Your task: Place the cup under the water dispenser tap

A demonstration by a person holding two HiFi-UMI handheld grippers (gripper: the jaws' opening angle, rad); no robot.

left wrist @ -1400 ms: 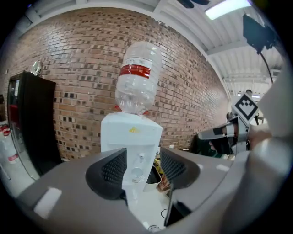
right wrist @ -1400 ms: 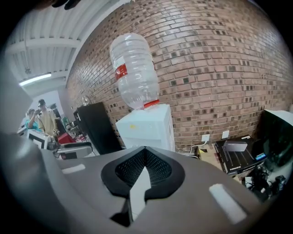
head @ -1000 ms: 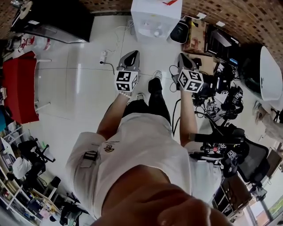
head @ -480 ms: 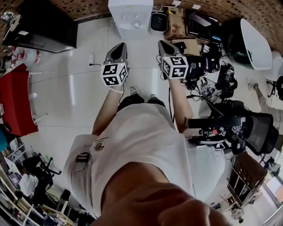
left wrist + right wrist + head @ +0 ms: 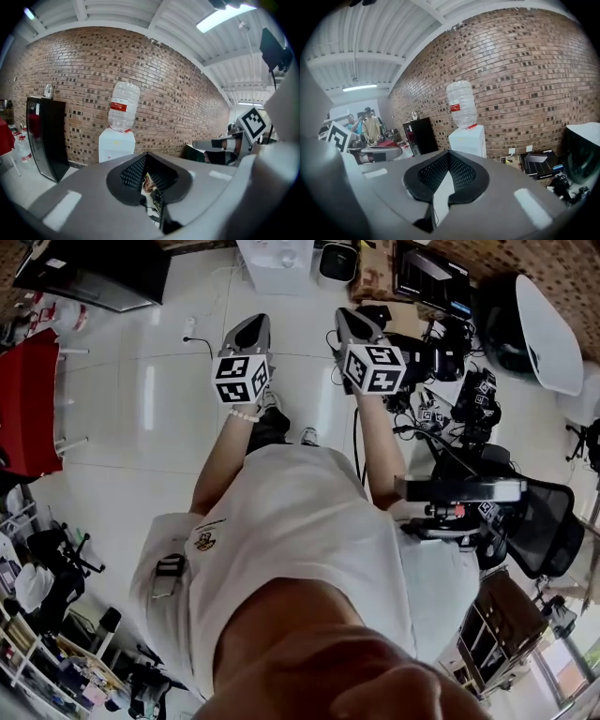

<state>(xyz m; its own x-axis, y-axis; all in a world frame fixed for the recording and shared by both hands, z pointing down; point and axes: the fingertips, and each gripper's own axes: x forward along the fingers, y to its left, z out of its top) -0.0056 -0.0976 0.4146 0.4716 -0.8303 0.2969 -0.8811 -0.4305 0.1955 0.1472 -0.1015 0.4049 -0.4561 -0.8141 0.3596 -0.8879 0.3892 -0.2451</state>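
Note:
A white water dispenser point(image 5: 276, 257) stands against the brick wall at the top edge of the head view. The left gripper view shows the water dispenser point(image 5: 116, 143) with a clear bottle point(image 5: 123, 107) on top. It also appears as the water dispenser point(image 5: 467, 139) in the right gripper view. No cup shows in any view. My left gripper point(image 5: 250, 329) and right gripper point(image 5: 350, 322) are held side by side above the white floor, both pointing at the dispenser. The left gripper point(image 5: 147, 157) is shut and empty. The right gripper point(image 5: 449, 154) is also shut, with nothing in it.
A black cabinet point(image 5: 94, 277) stands left of the dispenser and a red table point(image 5: 28, 399) lies further left. Cables and equipment point(image 5: 450, 362) crowd the floor at right, with a black chair point(image 5: 534, 531) and a white round table point(image 5: 544, 324). People point(image 5: 370, 124) stand far left.
The person has walked towards the dispenser, which has slid to the top edge of the head view. Both grippers have moved forward with the person, still shut and empty.

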